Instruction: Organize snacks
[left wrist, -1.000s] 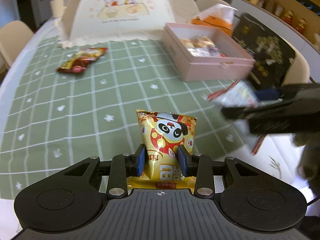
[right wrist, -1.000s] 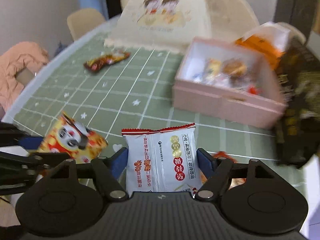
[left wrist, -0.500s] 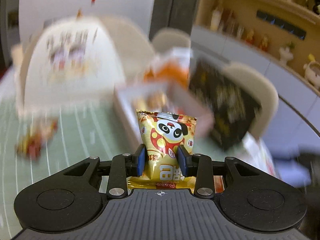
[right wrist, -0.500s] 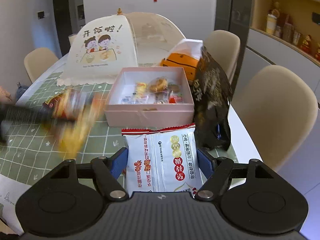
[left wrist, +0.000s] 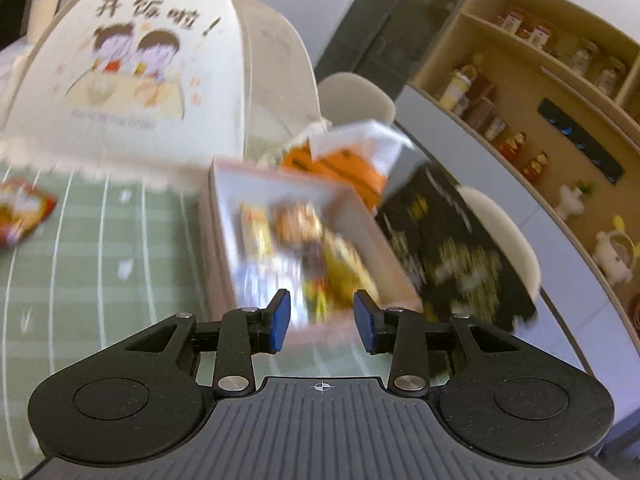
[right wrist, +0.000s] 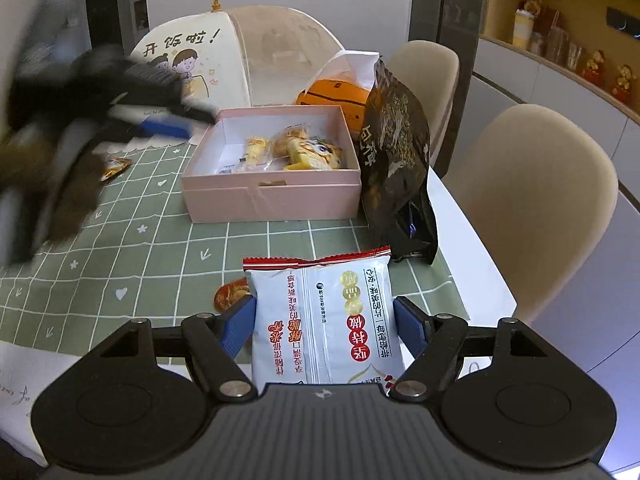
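A pink box (right wrist: 276, 194) holding several snacks stands on the green checked tablecloth; it is blurred in the left wrist view (left wrist: 218, 240). The yellow panda snack (right wrist: 316, 154) lies inside it. My left gripper (left wrist: 322, 322) is open and empty, just above the box's near end; it shows as a blur at the left of the right wrist view (right wrist: 160, 122). My right gripper (right wrist: 324, 326) is shut on a white snack packet (right wrist: 324, 320), held above the table in front of the box.
A dome food cover (right wrist: 224, 52) stands behind the box. A black bag (right wrist: 396, 152) leans on the box's right side, an orange bag (right wrist: 340, 94) behind. A red snack (left wrist: 20, 216) lies at left, another small packet (right wrist: 230, 296) under my right gripper. Chairs (right wrist: 536, 200) at right.
My left gripper swung to the pink box, opened, and the panda snack dropped into the box. My right gripper rose and pulled back, holding the white packet throughout.
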